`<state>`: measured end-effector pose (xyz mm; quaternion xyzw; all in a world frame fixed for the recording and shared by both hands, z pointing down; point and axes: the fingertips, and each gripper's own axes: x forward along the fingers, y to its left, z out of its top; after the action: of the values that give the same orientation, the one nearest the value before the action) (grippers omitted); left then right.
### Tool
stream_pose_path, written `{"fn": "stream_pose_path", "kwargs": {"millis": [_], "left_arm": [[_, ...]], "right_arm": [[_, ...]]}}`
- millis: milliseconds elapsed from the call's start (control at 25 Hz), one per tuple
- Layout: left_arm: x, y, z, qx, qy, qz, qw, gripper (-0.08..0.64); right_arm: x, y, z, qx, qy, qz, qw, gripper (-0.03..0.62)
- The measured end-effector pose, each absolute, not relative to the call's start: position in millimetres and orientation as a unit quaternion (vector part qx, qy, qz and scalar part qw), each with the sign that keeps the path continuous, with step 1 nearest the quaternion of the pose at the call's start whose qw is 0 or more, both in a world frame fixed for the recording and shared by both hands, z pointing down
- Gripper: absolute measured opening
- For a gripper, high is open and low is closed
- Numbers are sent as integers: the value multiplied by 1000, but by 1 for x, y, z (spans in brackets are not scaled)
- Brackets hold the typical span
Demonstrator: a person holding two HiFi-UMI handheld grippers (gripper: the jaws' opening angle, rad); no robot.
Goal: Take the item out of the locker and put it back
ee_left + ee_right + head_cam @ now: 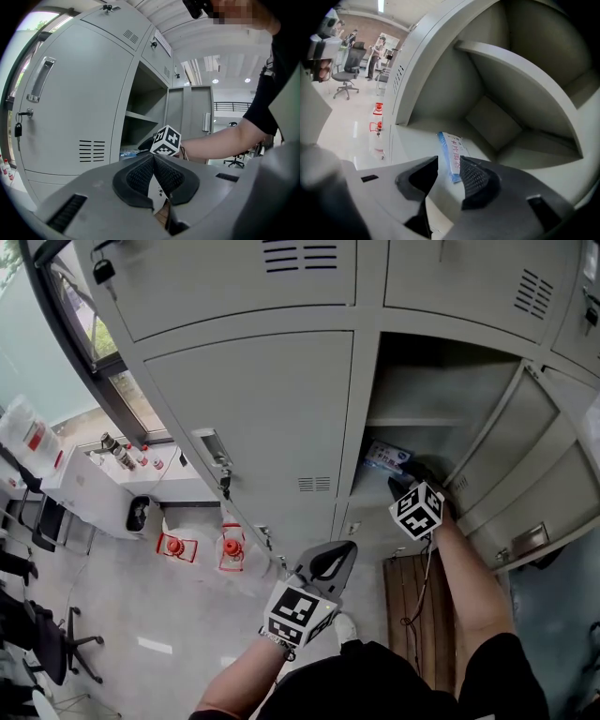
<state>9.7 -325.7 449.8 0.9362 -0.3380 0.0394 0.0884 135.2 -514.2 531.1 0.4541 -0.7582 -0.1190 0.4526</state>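
Note:
A flat blue-and-white packet lies on the floor of the open locker compartment. In the right gripper view the packet lies flat just ahead of my right gripper. The jaws are open, its near end sits in the gap between the fingertips, and the pads do not press on it. In the head view my right gripper reaches into the locker mouth. My left gripper hangs outside, lower and to the left, shut with nothing in it. From there the packet shows at the locker's edge.
The open locker door swings out to the right of my right arm. A shelf spans the compartment above the packet. The closed neighbouring door has a handle with a key below. Red stands sit on the floor at left.

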Motion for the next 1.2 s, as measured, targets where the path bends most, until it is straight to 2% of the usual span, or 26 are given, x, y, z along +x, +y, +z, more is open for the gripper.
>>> {"fn": "stream_pose_path", "kwargs": {"millis": [600,1040,1200], "left_arm": [[24,-350,452,933,-344,38,98,15],[24,-356,455,931,-349,40,100,15],[22,-356,455,930,-350,41,104,15]], "right_arm": [[136,-540,547,424,-764,-101,475,206],[136,-544,554,430,-775,-64,458,106],[136,-544,555,441,-781,-48,441,91]]}}
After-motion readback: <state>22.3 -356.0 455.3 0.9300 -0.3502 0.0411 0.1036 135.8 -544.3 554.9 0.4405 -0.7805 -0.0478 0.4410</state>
